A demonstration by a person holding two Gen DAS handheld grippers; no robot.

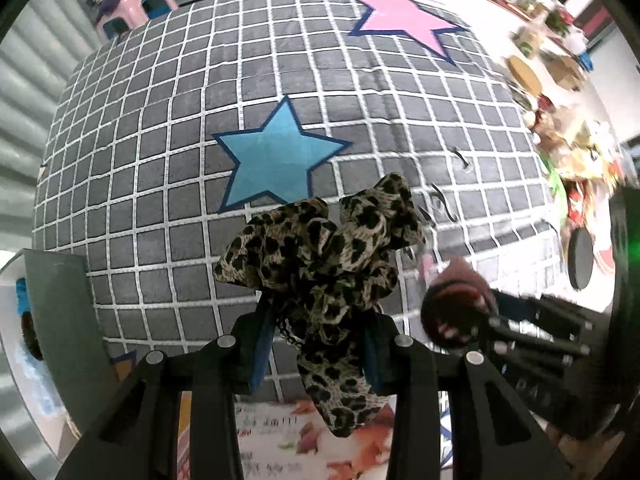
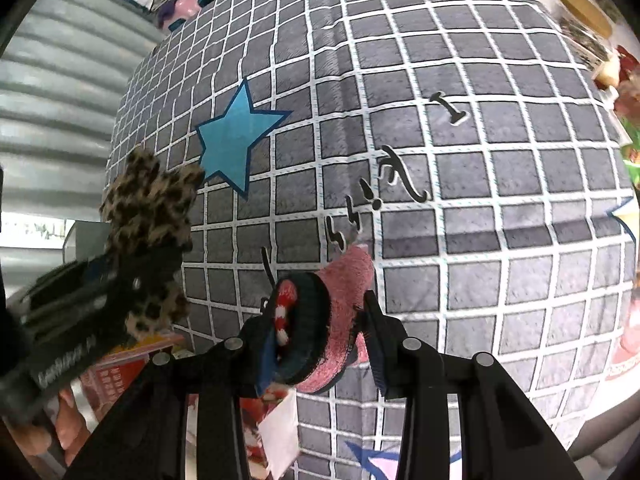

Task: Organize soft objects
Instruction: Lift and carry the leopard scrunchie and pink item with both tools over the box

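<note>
The leopard-print scrunchie [image 1: 320,276] is pinched between the narrowed fingers of the left gripper [image 1: 316,344], bunched ruffles standing above the pads and a loose tail hanging below them. It looks light, limp and easily crushed, so a grip on the gathered middle, as here, should hold best; a ruffle edge would likely slip out. Just to its right in the left wrist view, the pink rolled sock [image 2: 324,320], with a dark cuff and a red-and-white stripe, sits squeezed in the narrow right gripper [image 2: 320,340]. It seems springy and light, and a hold across the roll's middle should keep it from unrolling. Both hang above the grey checked mat [image 1: 160,160], near its blue star [image 1: 276,160].
</note>
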